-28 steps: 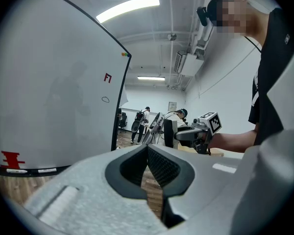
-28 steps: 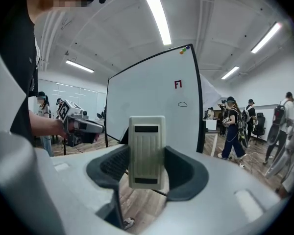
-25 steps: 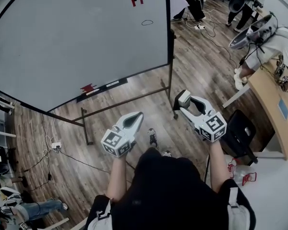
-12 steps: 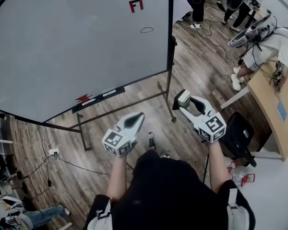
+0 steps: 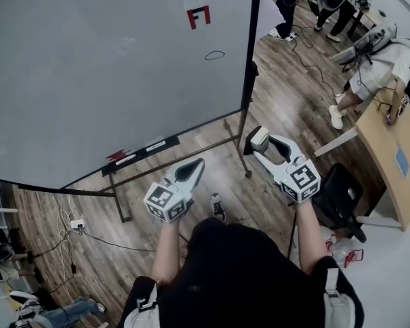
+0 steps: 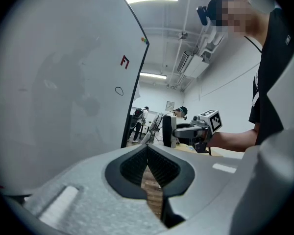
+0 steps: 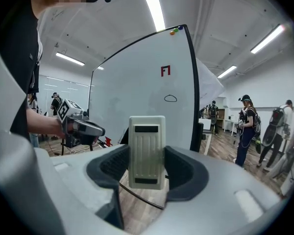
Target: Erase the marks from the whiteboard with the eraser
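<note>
Wood-plank floor (image 5: 273,94). Whiteboard stand (image 5: 243,145) has its feet on it. White power strip (image 5: 77,223) with loose cables (image 5: 55,232) at left. Black chair (image 5: 338,197) at right, just beside light wooden bench (image 5: 389,159).

We see bright, even light from ceiling strips (image 7: 152,6), sharp frames, and fisheye bending with dark corners.

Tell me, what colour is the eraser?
Cream, almost beige. The eraser shows best in the right gripper view.
</note>
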The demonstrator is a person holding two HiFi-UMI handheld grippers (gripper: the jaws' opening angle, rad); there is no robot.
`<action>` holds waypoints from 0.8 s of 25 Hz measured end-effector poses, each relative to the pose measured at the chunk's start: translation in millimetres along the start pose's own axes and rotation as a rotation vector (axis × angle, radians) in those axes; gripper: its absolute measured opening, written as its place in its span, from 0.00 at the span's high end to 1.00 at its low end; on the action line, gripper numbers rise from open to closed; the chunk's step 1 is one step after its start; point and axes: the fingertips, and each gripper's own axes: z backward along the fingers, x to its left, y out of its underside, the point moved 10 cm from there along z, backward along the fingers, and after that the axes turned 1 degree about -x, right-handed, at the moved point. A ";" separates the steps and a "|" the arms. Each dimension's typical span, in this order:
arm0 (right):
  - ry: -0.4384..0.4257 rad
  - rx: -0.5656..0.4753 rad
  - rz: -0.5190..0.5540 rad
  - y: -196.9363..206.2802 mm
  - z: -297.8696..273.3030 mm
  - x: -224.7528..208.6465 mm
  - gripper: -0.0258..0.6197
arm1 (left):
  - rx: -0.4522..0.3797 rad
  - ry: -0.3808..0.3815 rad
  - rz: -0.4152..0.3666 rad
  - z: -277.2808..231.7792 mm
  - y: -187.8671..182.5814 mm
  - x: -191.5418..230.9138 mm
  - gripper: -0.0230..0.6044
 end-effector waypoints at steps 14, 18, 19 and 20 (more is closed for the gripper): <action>0.055 0.008 0.041 -22.1 -75.6 -38.9 0.60 | 0.002 0.050 -0.016 -39.9 -25.3 86.4 0.95; 0.078 0.006 0.057 -28.5 -93.9 -44.2 0.60 | 0.000 0.065 -0.019 -45.2 -31.4 108.2 0.95; 0.084 0.005 0.061 -29.5 -98.0 -45.4 0.60 | 0.001 0.070 -0.022 -46.7 -32.4 113.1 0.95; 0.091 0.003 0.065 -30.7 -102.0 -46.7 0.60 | 0.002 0.075 -0.026 -48.4 -33.5 117.9 0.95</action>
